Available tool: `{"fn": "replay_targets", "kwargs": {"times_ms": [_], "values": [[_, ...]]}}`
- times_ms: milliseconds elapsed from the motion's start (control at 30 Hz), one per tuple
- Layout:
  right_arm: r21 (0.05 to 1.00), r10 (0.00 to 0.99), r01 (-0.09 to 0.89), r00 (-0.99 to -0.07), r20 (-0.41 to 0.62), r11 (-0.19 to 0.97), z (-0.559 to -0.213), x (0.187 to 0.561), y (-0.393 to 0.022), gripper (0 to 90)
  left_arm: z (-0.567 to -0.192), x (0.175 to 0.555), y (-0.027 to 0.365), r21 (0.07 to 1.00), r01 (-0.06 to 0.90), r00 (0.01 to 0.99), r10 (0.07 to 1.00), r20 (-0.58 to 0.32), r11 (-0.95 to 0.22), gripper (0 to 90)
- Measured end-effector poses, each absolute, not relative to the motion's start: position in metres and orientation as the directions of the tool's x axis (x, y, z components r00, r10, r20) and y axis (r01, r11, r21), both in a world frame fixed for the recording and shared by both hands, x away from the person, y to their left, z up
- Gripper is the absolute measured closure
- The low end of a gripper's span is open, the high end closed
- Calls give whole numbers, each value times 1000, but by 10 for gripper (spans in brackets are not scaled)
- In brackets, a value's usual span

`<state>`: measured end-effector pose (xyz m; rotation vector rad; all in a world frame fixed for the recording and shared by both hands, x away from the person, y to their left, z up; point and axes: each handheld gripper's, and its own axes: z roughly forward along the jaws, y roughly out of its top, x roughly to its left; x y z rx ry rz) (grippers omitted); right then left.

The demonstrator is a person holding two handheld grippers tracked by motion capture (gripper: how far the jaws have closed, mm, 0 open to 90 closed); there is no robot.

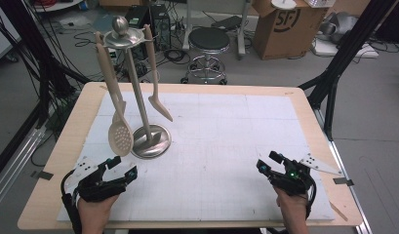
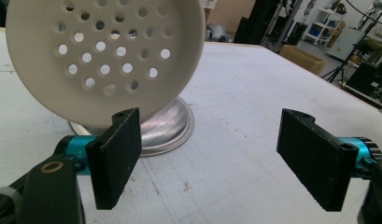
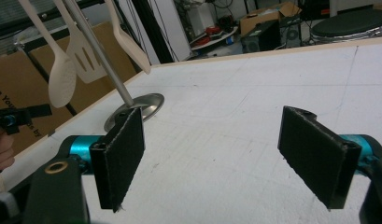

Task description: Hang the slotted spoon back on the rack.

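Utensil rack (image 1: 149,141) on the desk (image 1: 294,97), bearing a skimmer (image 1: 120,136), a slotted turner (image 3: 83,53) and a spatula (image 1: 160,108). Left gripper (image 1: 120,168), jaws spread and empty, sits just in front of the hanging skimmer. Right gripper (image 1: 269,162), jaws likewise spread and empty, rests well right of the rack.

Utensil stand (image 1: 150,141) on table's (image 1: 304,105) left; skimmer (image 1: 120,137) hangs before left gripper (image 1: 120,168)

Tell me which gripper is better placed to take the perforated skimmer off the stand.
Left. The left gripper sits open just below the skimmer hanging on the stand; the right gripper, also open, rests across the table.
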<state>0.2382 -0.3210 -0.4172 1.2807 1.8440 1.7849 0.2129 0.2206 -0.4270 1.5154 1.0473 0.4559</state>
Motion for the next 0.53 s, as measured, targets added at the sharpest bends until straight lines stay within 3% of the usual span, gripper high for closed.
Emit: {"fn": "replay_targets", "kwargs": {"times_ms": [533], "values": [[903,727,406,-576,374,-142,-418,240,-320,218,-425,212,222,938,335,510,819,-262,92,225]]}}
